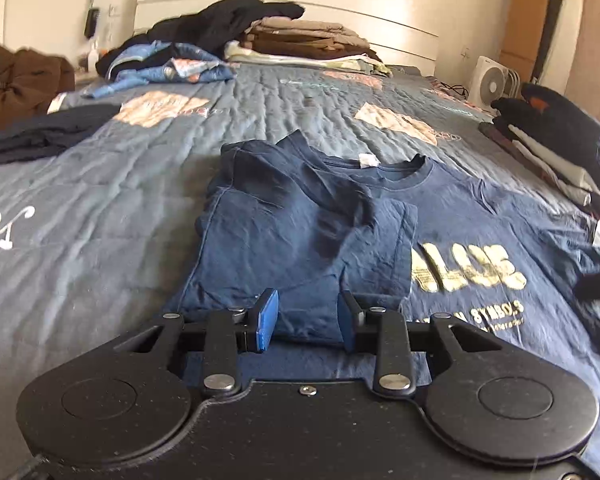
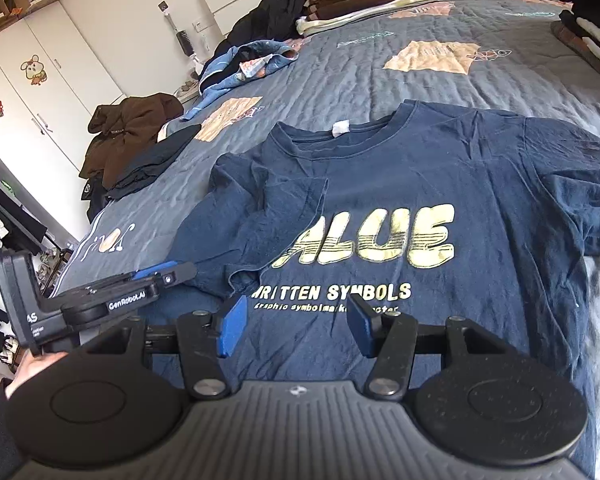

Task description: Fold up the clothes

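Observation:
A navy T-shirt [image 1: 300, 232] with gold lettering lies face up on the bed; it also shows in the right wrist view [image 2: 420, 184]. Its left side and sleeve are folded in over the chest, covering part of the print. My left gripper [image 1: 307, 318] is open and empty, low over the shirt's lower left part. My right gripper [image 2: 296, 326] is open and empty over the shirt's lower front, below the white lettering. The left gripper also shows in the right wrist view [image 2: 156, 276], at the shirt's left edge.
The blue quilted bedspread [image 1: 260, 104] covers the bed. Folded stacks [image 1: 308, 40] lie by the headboard, with a loose pile of dark and blue clothes [image 1: 172, 64] beside them. A dark folded garment [image 1: 48, 132] lies left. Another stack [image 1: 552, 152] sits right. A fan [image 1: 492, 84] stands beyond.

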